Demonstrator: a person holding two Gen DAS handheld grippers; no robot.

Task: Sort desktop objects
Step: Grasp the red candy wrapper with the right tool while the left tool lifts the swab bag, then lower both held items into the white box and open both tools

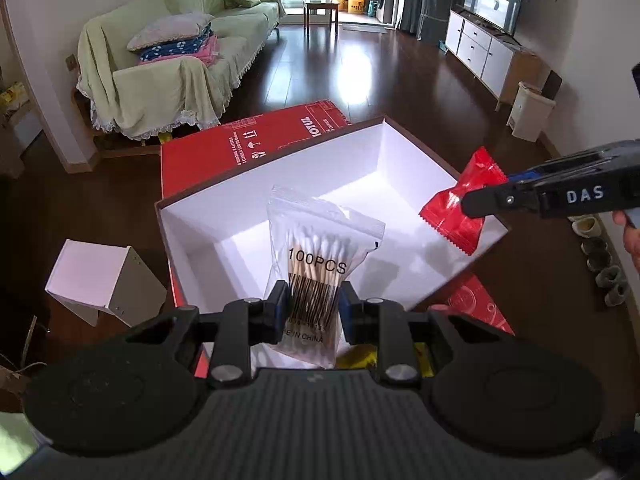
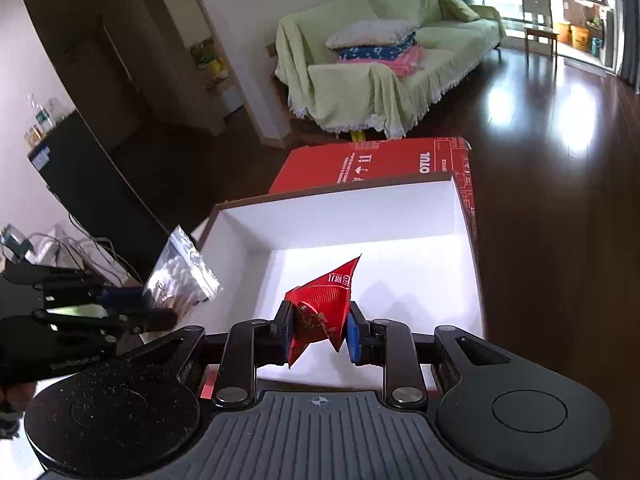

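The left gripper (image 1: 313, 312) is clamped on the lower part of a clear bag of cotton swabs (image 1: 320, 264), holding it upright over the near side of the open white box (image 1: 224, 216). The right gripper (image 2: 319, 332) is pinched on a crumpled red packet (image 2: 322, 304), which hangs above the box floor on the other side. The box sits on a red carton (image 1: 208, 152), and as far as I can see from here its floor is bare, though the bag hides part of it. Both things look ready to be let go. The bag is tall and slippery and is held low, so it could flop over the near wall and land outside if the jaws part while it leans that way. The packet is light and held by a corner fold; it could cling to a pad or flutter toward the box rim. With both tools close over one box, they might also knock each other
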